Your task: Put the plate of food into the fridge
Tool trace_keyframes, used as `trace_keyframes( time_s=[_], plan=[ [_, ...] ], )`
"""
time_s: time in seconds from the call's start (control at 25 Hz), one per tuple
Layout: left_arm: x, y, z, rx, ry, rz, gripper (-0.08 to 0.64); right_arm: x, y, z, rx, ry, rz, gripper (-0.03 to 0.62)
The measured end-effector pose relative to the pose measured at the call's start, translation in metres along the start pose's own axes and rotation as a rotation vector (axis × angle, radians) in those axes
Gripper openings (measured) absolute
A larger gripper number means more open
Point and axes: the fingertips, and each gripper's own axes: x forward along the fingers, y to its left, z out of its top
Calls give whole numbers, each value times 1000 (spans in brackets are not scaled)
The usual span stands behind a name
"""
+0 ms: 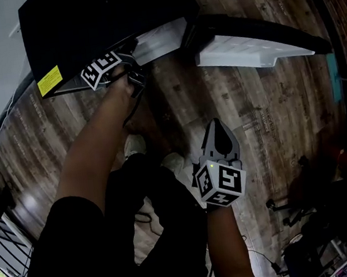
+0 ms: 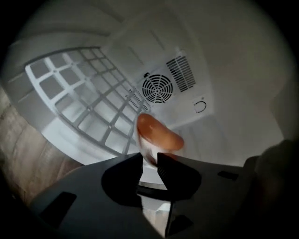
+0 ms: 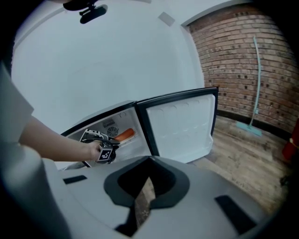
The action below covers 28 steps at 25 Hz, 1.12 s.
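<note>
In the left gripper view, a white wire shelf (image 2: 79, 102) fills the left of the fridge (image 1: 82, 20). Smooth white wall runs from it to the round fan grille (image 2: 157, 88) at the back. Your left claw (image 2: 149, 158) is inside the fridge, its jaws a little apart with the white rim of the plate (image 2: 145, 148) in the gap. The pads look loose on the rim rather than pinching it. The plate is in the fridge just past the tips and carries a sausage (image 2: 161, 135). Only that view shows the shelf and grille; the head view gives just the fridge's black top and your arm (image 1: 98, 144) going in. The right gripper view looks from outside, where the door (image 3: 182, 126) stands swung wide to the right with open floor (image 1: 267, 128) in front. Your right claw (image 3: 149, 161) has its jaws together on nothing and hangs low over the wood planks, well apart from the fridge. A white wall (image 3: 107, 60) rises behind the fridge, and a brick wall (image 3: 233, 60) closes the right.
</note>
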Motion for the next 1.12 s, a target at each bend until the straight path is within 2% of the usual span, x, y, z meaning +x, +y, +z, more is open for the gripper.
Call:
trace_keyframes(
  time_s=[0.12,0.24,0.36,0.56,0.76,0.8,0.84,1.04,1.12],
  plan=[
    [-5,0,-5,133,38,46,98,-1,8,-7,-2,17,11,13],
    [-9,1,-8,230,48,71,114,-2,12,-18,4,39,16,12],
    [-13,3,-7,287,8,76,123,-1,15,-24,1,54,18,12],
    [-17,2,-7,432,-58,117,144,2,15,-25,-10,58,20,13],
    [-20,-1,-2,516,-134,158,164,7,17,-27,-10,63,27,13],
    [-21,-4,2,545,-155,170,224,8,18,-28,-10,65,31,12],
    [-22,-8,6,572,-172,178,315,9,18,-30,-10,68,34,13],
    [-25,-6,10,647,-162,254,306,11,21,-34,1,79,41,13],
    [-34,-3,11,661,-158,284,248,11,26,-29,-5,73,50,12]
  ],
)
